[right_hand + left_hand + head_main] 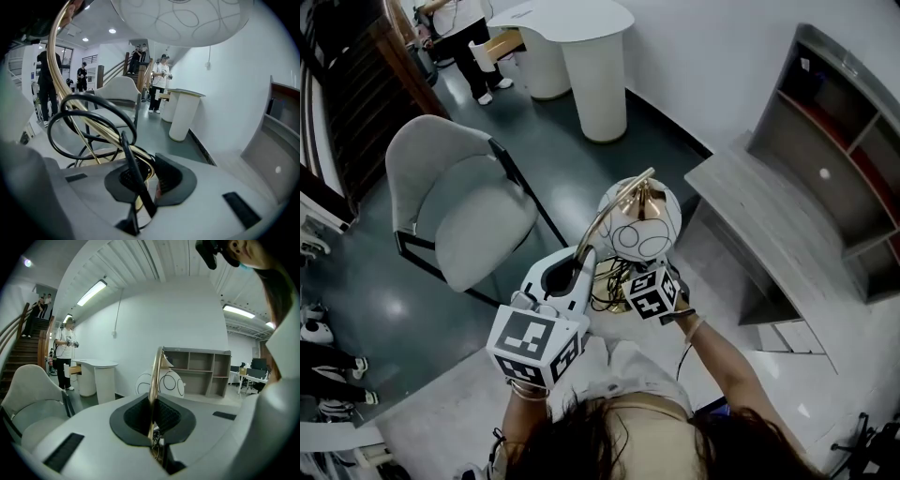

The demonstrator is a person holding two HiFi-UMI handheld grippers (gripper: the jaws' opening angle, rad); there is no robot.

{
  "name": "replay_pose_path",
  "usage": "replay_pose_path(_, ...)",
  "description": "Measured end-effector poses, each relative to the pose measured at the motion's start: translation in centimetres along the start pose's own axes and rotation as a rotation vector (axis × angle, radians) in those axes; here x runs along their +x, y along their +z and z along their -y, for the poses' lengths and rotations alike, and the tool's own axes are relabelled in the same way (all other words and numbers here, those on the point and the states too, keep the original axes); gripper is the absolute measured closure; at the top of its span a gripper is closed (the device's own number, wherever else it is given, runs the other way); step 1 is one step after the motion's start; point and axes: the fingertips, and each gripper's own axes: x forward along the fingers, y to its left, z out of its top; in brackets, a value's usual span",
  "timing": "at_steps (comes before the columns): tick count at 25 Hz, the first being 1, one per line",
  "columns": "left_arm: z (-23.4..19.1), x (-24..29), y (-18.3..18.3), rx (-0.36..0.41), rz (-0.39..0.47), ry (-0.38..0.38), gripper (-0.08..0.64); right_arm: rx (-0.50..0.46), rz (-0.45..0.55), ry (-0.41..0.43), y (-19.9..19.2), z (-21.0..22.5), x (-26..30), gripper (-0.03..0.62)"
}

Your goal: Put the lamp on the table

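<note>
Lamp (642,220) clamped in left tongs (153,416) and, seemingly, right tongs (140,180).

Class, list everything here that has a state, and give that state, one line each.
lamp, in the air, held by both tools
left tool, shut on the lamp's brass stem
right tool, shut on the lamp's lower brass tube
cord, coiled in loops
desk drawer, pulled open
chair, unoccupied
</note>
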Motion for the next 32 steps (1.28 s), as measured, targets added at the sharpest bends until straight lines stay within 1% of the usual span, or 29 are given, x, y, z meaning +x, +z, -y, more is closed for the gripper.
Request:
replay_pose_path(6, 1.5, 2.4, 0.7, 0.033, -0.006, -0.069, 0.551, 0.051, -0.010, -0.047, -1.1, 2.6, -0.5, 0.541)
replay_pose_path(12, 2.5, 5.2, 1.1, 0.067, -0.008, -0.157, 0.551, 0.103, -0.023, -0.111, -2.1, 5.5, -0.2, 0.541)
replay_pose_path(25, 2.5, 11.7, 3.5, 0.107, -0.003, -0.330, 0.551, 0.205, -0.063, -0.251, -2.1, 12.1, 0.5, 0.541)
replay_pose_path(32, 1.9, 14.5, 4.5, 0.125, -0.008, -0.413, 0.551, 0.262, -0.084, -0.311, -1.9, 14.4, 1.4, 0.541)
